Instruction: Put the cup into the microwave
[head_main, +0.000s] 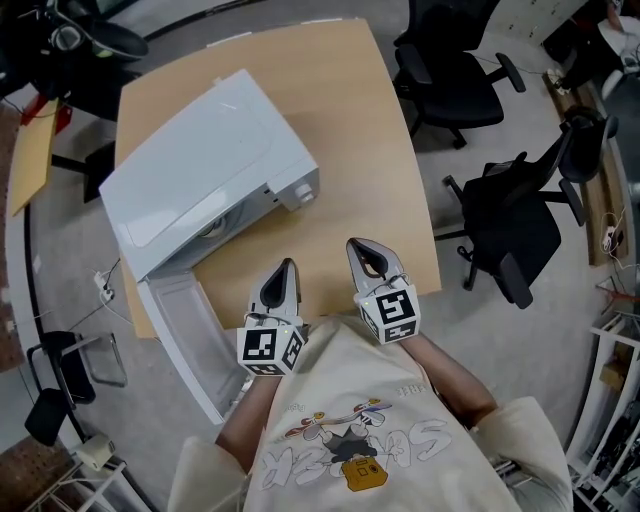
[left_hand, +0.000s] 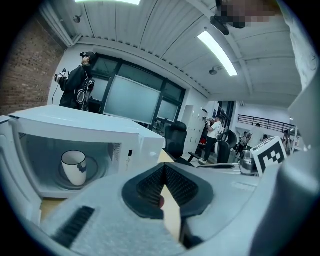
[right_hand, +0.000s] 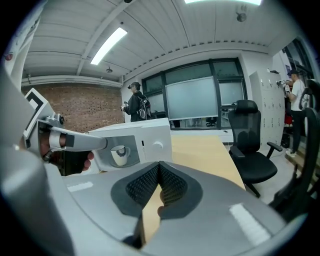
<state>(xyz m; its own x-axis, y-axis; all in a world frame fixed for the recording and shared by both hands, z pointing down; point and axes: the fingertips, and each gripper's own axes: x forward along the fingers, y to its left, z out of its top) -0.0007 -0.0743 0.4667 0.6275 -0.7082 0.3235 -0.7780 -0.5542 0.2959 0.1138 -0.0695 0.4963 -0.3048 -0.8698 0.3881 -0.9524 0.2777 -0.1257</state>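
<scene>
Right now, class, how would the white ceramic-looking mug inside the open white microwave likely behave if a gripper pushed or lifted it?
The white mug looks glazed, so it is probably rigid, slippery and breakable. It stands upright, taller than wide, so a push near the rim might tip it. Inside the white microwave, a low push would likely slide it.

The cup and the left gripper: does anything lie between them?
No object: only bare table, then the open front of the microwave, where the cup stands. The left gripper view shows this.
</scene>
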